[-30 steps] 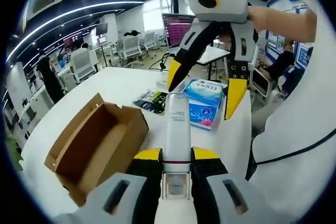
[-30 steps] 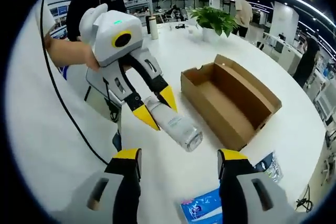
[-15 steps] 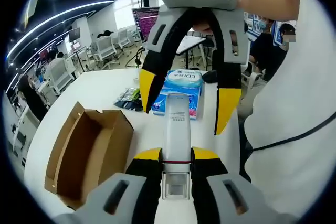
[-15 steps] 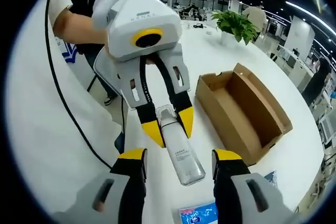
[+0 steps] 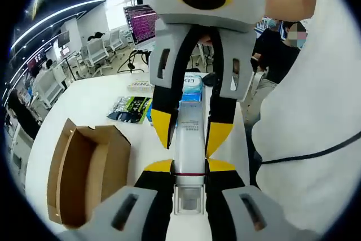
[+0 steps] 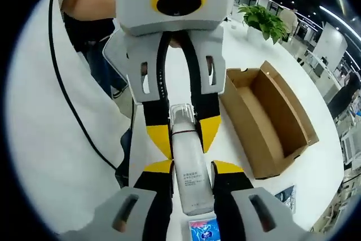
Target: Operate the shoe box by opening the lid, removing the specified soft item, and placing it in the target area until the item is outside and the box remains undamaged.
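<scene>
A white bottle (image 5: pixel 189 139) with a red band lies lengthwise between both grippers, above the white table (image 5: pixel 96 97). My left gripper (image 5: pixel 190 166) is shut on its near end. My right gripper (image 5: pixel 189 131) reaches in from above, its yellow fingertips (image 5: pixel 162 128) pressed to the bottle's far part. In the right gripper view my right gripper (image 6: pixel 192 166) is shut on the bottle (image 6: pixel 190 165), and the left gripper (image 6: pixel 184 131) holds the clear cap end. The open brown shoe box (image 5: pixel 110 162) sits left of the bottle, seen on the right (image 6: pixel 243 131) in the right gripper view; what shows of its inside is bare.
A blue tissue pack (image 5: pixel 193 83) and a green packet (image 5: pixel 128 109) lie on the table beyond the bottle. The blue pack (image 6: pixel 203 229) sits below my right jaws. A potted plant (image 6: pixel 265 20) stands at the far table edge. A person's white sleeve (image 5: pixel 304 139) is close on the right.
The two grippers have come closer together. My right gripper's jaws have closed from a wide stance onto the bottle, which my left gripper kept holding.
</scene>
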{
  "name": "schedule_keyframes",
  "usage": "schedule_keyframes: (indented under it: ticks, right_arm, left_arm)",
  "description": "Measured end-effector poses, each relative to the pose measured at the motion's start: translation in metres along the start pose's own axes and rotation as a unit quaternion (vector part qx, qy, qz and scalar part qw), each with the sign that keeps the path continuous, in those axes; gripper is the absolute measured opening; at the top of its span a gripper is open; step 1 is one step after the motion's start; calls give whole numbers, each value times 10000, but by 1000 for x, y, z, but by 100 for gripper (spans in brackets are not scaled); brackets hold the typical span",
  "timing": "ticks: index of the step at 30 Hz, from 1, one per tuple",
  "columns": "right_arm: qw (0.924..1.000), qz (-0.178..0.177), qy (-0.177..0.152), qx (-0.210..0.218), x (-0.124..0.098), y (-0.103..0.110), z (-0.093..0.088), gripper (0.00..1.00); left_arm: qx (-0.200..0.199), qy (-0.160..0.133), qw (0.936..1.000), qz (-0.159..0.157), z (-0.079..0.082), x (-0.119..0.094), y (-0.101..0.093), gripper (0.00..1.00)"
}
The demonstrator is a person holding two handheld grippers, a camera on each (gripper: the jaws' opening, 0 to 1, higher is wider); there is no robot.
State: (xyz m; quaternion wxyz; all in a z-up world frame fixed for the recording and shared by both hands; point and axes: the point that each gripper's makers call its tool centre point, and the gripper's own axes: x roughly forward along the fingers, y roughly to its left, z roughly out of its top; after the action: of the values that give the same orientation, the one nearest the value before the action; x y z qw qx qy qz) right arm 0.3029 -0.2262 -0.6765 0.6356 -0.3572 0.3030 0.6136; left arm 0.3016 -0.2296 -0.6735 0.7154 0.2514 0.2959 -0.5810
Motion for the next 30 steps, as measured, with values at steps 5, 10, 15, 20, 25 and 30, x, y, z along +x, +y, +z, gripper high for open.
schedule_keyframes:
  ticks: [5,10,15,20,25,30]
  right_arm:
    - [9998,138,119,53,4,7,-9,22]
    - [9996,169,204,84,6,13,-19,19]
    - [9996,-46,105,265,0,12,-23,18]
    - [9985,-184,-32,508,-5,15,-29,18]
    - [9955,-423,-220,819,-18,14,-41,18]
    - [9882,-607,-558,1294,-36,9,-50,18]
  left_arm:
    - [114,108,9997,-206,-1,5,-6,19]
    - [370,257,9984,-352,-2,12,-11,19]
    - [607,127,9973,-394,3,15,-9,20]
    - [531,-158,9974,-464,6,18,-11,22]
    - [466,120,9979,-442,-24,21,-4,33]
    - [-305,-635,9958,-591,-6,15,-3,32]
